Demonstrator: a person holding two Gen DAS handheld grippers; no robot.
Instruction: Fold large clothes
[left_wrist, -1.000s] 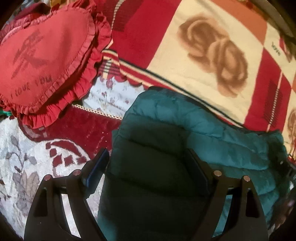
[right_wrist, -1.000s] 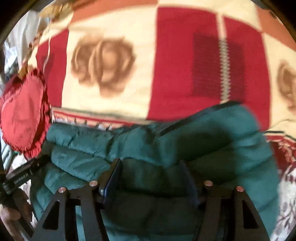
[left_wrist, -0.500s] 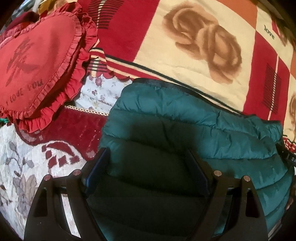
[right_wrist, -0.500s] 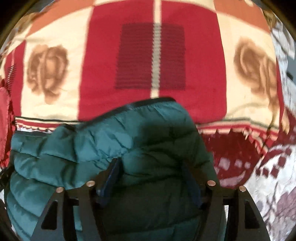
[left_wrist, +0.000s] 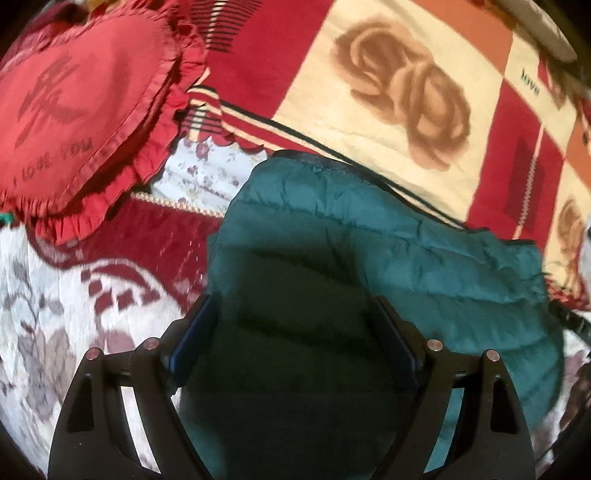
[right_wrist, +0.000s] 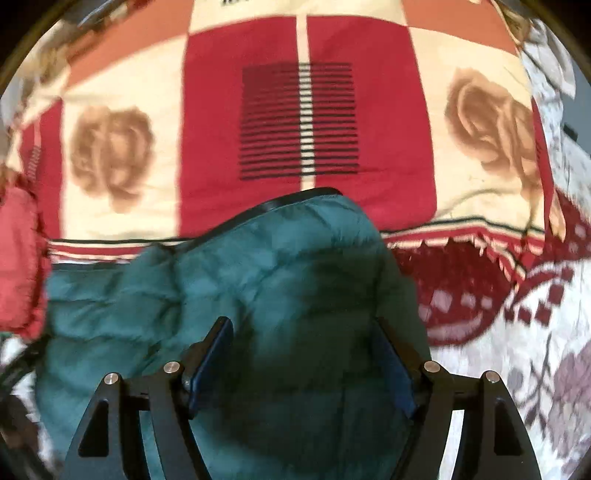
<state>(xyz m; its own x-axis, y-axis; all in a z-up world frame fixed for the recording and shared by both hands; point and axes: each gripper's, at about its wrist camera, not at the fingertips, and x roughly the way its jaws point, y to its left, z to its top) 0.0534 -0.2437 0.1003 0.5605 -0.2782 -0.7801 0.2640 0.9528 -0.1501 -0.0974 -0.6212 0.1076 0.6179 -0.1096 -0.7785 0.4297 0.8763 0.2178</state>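
Note:
A teal quilted puffer jacket (left_wrist: 369, 236) lies folded on a bed. It also shows in the right wrist view (right_wrist: 258, 273). My left gripper (left_wrist: 295, 321) hangs over the jacket's left end with its fingers spread wide and nothing pinched between them. My right gripper (right_wrist: 306, 343) hangs over the jacket's right end, fingers spread wide the same way. The jacket's black zipper edge (right_wrist: 295, 197) runs along its far side. The near part of the jacket lies in the grippers' shadow.
A red and cream rose-patterned blanket (left_wrist: 406, 92) lies behind the jacket, also in the right wrist view (right_wrist: 303, 110). A red heart-shaped frilled pillow (left_wrist: 81, 110) lies at the far left. A white and maroon flowered bedcover (left_wrist: 74, 295) lies under the jacket.
Both grippers have drawn apart along the jacket, the left toward its left end, the right toward its right end. The jacket has settled flatter. Both stay open.

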